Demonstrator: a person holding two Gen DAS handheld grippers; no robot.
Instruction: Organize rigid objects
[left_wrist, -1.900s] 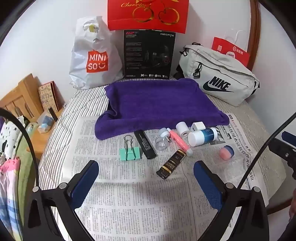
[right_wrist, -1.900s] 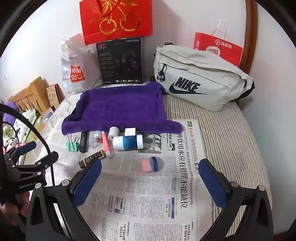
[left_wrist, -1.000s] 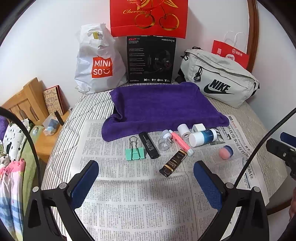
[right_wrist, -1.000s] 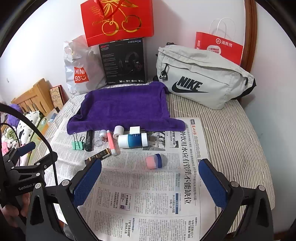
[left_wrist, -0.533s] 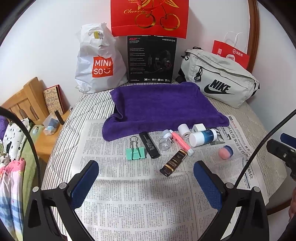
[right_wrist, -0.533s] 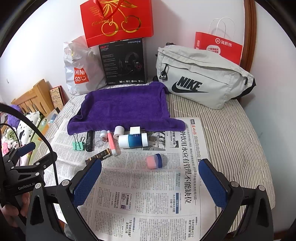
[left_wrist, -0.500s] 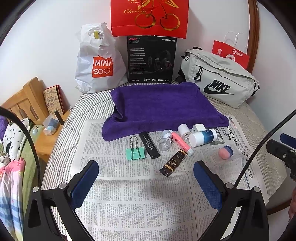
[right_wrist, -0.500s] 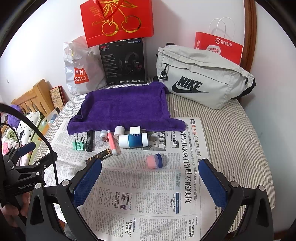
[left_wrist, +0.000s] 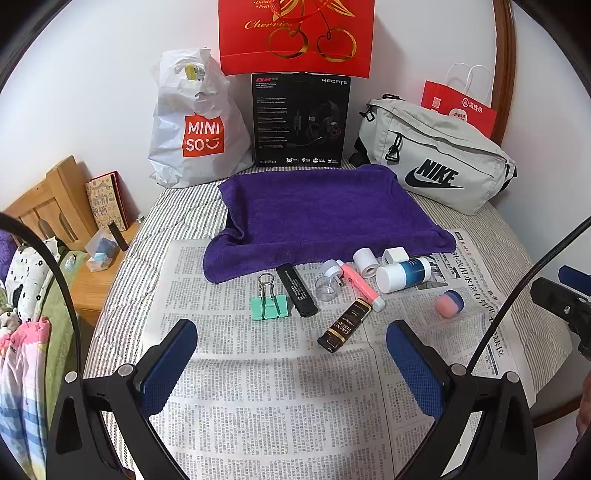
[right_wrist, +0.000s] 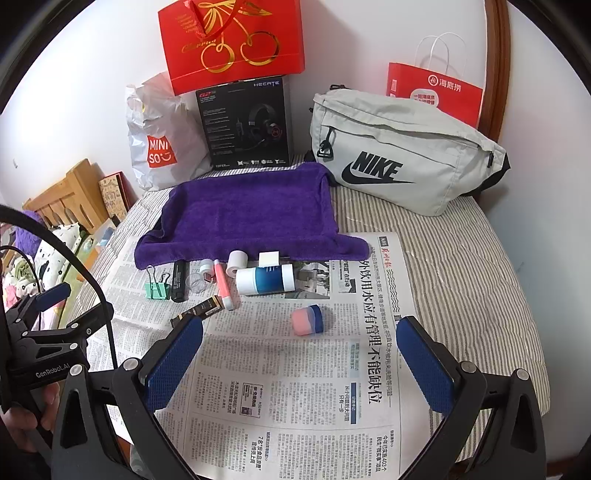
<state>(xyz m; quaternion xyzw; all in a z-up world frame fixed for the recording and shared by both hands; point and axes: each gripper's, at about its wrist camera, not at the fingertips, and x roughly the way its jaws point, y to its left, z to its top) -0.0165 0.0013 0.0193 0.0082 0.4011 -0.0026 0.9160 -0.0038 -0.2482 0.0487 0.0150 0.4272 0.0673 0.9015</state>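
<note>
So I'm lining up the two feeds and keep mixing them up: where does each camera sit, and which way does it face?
Left wrist: on the left gripper, over the newspaper's left part, facing the purple towel; the right gripper's tip at the right edge.
Right wrist: on the right gripper, facing the pink-and-blue cap; the left gripper at the left edge.
Shared: towel, cap, Nike bag.

Both wrist views look from the near edge of the bed, above the newspaper, toward the far wall, tilted downward. The left wrist view sits further left, and the right gripper shows at its right edge. The right wrist view sits further right, with the left gripper at its left edge. Both share the purple towel and the small items along its near edge.
</note>
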